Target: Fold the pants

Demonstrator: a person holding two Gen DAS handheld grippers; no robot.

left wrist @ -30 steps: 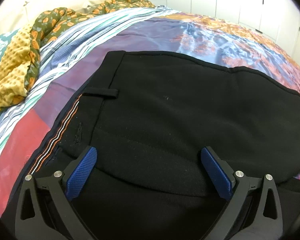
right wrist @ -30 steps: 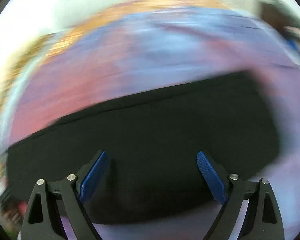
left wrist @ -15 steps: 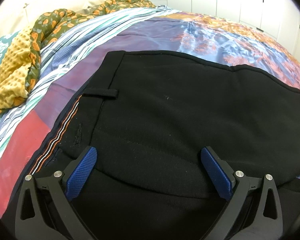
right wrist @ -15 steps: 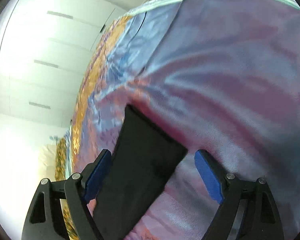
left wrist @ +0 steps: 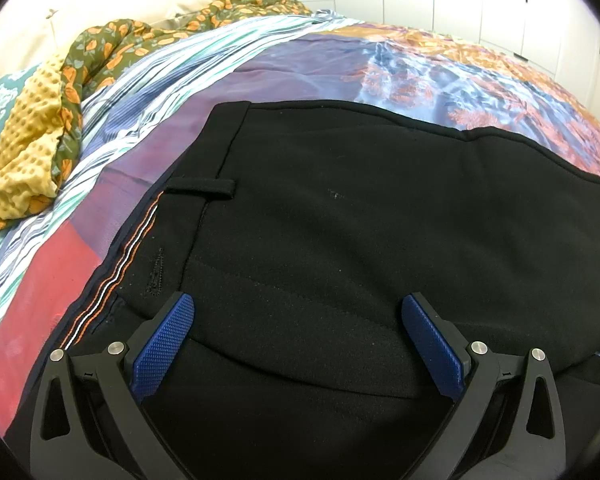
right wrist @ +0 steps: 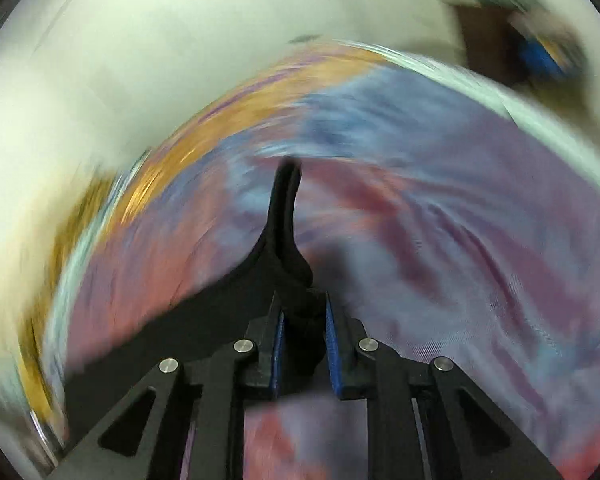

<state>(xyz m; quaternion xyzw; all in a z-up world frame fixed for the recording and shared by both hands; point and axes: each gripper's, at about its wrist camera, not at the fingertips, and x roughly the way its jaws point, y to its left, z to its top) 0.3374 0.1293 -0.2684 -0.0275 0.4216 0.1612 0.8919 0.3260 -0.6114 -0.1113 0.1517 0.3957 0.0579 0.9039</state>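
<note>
Lying flat on the bedspread (left wrist: 308,60), the black pants (left wrist: 360,220) show their waistband end in the left view, belt loop (left wrist: 202,188) up and a fold edge across the near cloth. The left gripper (left wrist: 296,340) hovers just over that near part, fingers wide apart and holding nothing. The right gripper (right wrist: 303,340) has its blue pads pressed together on a bunched ridge of the pants (right wrist: 288,240), which rises away from it (the view is too blurred to say which end this is). The cloth looks soft, limp and fairly thick, likely to sag and drag rather than slip. Pinching through both layers near an edge or seam, as the right does, seems the safest hold.
</note>
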